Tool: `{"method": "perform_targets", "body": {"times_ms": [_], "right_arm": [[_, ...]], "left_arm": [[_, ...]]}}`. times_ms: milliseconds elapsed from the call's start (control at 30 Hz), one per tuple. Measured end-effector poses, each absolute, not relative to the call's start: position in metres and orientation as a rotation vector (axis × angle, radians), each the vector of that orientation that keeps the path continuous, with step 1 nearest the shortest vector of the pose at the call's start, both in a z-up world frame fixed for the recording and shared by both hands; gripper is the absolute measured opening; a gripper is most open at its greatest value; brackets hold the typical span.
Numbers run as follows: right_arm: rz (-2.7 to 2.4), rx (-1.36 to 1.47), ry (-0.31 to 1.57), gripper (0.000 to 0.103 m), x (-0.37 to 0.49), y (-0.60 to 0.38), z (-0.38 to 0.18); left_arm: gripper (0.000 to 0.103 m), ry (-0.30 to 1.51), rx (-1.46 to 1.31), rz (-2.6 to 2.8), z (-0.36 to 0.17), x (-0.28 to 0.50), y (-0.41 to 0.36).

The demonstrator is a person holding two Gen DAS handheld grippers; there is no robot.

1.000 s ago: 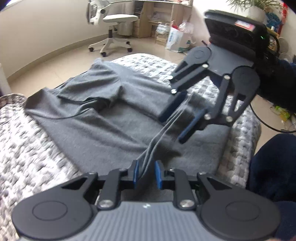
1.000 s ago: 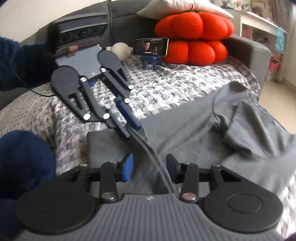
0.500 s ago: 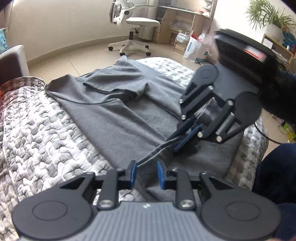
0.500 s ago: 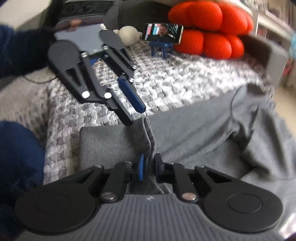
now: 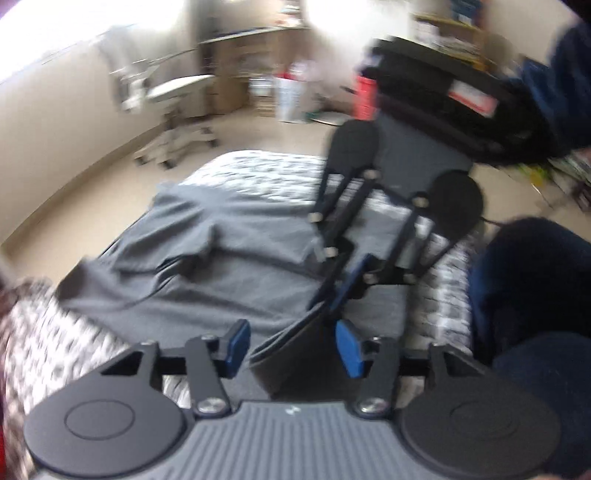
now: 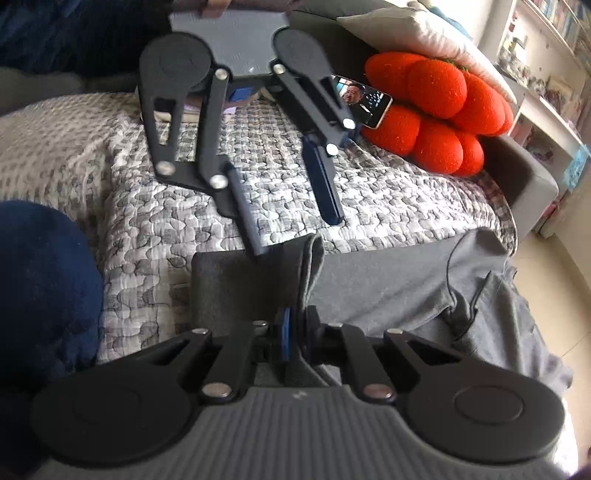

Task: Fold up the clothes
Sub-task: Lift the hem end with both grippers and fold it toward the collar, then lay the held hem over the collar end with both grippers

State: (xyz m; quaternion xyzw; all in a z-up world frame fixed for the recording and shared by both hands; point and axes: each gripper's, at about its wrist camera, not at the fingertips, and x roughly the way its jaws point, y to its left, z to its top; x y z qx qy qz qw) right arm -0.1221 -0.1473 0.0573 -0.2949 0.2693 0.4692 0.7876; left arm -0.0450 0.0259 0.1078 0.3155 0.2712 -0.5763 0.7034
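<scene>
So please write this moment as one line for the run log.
left tool: opening, fabric between, not pinched | right tool: closing on hem fold | grey T-shirt: on quilt, unfolded

Left gripper [image 5: 291, 345]: angled downward, jaws apart and opening. Blue pads [image 5: 236, 345] clear of the gray fabric [image 5: 295, 350] lying between them; no pad contact seen. From right wrist cam, left gripper [image 6: 295, 229] fingers splayed, tips just above the fabric edge.

Right gripper [image 6: 295, 334]: angled downward, jaws nearly together and closing, pads pinching a raised fold of the fabric. From left wrist cam, right gripper [image 5: 334, 295] blurred, fingers converge on the fold.

Dark blue sleeve [image 6: 55, 33] behind left gripper; fingertips at its handle top.
</scene>
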Motion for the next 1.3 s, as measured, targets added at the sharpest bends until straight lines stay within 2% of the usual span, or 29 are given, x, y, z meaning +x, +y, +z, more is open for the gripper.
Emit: {"method": "perform_targets", "body": {"times_ms": [167, 367, 433, 600, 700, 867, 933, 1000, 1100, 1300], "right_arm": [[1.034, -0.654, 0.561, 0.009, -0.124, -0.142, 0.058], [1.029, -0.672, 0.552, 0.008, -0.125, -0.142, 0.053], [1.022, -0.672, 0.549, 0.008, -0.125, -0.143, 0.052], [1.019, -0.651, 0.544, 0.008, -0.125, -0.144, 0.050], [1.007, -0.637, 0.546, 0.008, -0.124, -0.145, 0.049], [0.985, -0.581, 0.566, 0.009, -0.122, -0.149, 0.045], [0.972, -0.557, 0.570, 0.013, -0.123, -0.153, 0.045], [0.950, -0.522, 0.571, 0.026, -0.122, -0.163, 0.048], [0.915, -0.406, 0.587, 0.033, -0.116, -0.195, 0.056], [0.867, -0.226, 0.715, 0.036, -0.084, -0.260, 0.057]], "left_arm": [[0.057, 0.572, 0.960, -1.349, 0.100, -0.055, -0.014], [0.056, 0.689, 0.949, -1.334, 0.081, -0.046, -0.026], [0.051, 0.729, 0.937, -1.323, 0.073, -0.045, -0.027], [0.025, 0.787, 0.864, -1.269, 0.066, -0.042, -0.025], [0.016, 0.799, 0.823, -1.244, 0.065, -0.041, -0.024], [0.010, 0.798, 0.781, -1.212, 0.060, -0.045, -0.024], [0.010, 0.795, 0.772, -1.202, 0.058, -0.046, -0.023], [0.009, 0.789, 0.763, -1.199, 0.057, -0.047, -0.020], [0.009, 0.769, 0.755, -1.202, 0.056, -0.050, -0.016], [0.009, 0.727, 0.737, -1.212, 0.056, -0.056, -0.009]]}}
